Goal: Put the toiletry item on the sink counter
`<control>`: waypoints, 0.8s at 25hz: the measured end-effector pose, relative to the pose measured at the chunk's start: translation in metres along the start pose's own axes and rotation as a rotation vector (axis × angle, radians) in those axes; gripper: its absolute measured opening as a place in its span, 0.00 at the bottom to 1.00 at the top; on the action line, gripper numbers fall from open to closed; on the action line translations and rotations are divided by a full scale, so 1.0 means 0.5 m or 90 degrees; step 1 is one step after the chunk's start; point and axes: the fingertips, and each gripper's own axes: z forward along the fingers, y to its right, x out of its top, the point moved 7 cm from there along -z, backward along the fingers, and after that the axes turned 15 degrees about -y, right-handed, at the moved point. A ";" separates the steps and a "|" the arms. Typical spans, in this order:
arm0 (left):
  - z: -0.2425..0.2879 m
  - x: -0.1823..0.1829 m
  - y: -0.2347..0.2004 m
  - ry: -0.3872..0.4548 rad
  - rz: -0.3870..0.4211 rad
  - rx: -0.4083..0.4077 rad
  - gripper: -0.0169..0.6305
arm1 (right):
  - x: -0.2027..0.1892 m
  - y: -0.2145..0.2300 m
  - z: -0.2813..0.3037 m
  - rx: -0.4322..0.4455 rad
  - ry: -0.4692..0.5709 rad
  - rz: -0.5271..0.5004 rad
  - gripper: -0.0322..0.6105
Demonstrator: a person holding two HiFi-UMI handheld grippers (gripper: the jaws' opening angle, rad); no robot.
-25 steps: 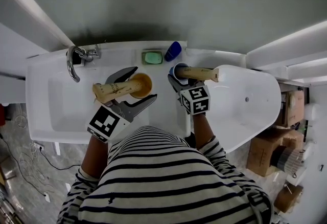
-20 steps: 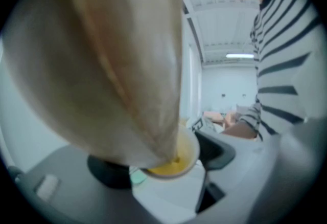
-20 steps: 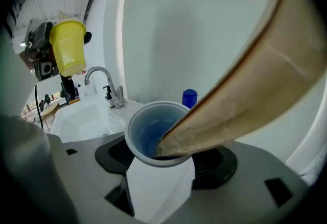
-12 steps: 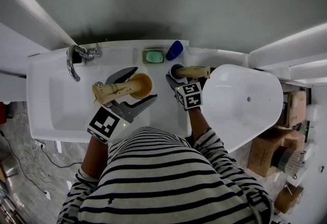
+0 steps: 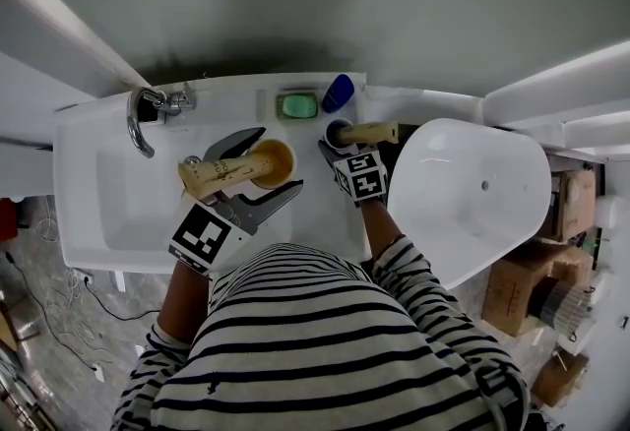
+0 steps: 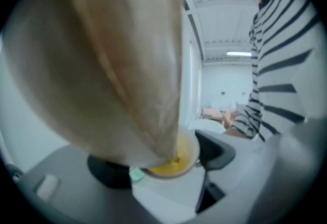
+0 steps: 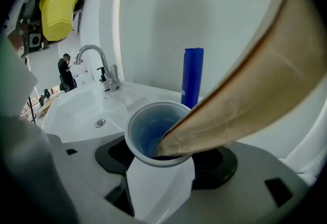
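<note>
Top cropped, the beige squeeze tube (image 7: pixel 245 90) is tilted away from the chrome tap (image 7: pixel 112 81). The blue plastic cup (image 7: pixel 145 126) holding it is clenched in the right gripper (image 7: pixel 163 159) jaws, the yellow plastic cup (image 5: pixel 278 161) in the left gripper (image 6: pixel 161 162) jaws.

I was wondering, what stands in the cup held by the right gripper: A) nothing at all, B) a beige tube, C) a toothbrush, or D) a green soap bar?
B: in the right gripper view, a beige tube leans out of the blue cup that the right gripper is shut on.
</note>
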 end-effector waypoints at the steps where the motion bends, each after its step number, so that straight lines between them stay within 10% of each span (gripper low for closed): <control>1: 0.001 -0.001 0.000 -0.001 0.000 -0.001 0.60 | -0.001 -0.002 0.005 -0.001 -0.005 -0.003 0.56; 20: 0.016 -0.009 -0.005 -0.005 -0.004 -0.011 0.60 | -0.038 -0.003 0.047 -0.013 -0.052 -0.014 0.56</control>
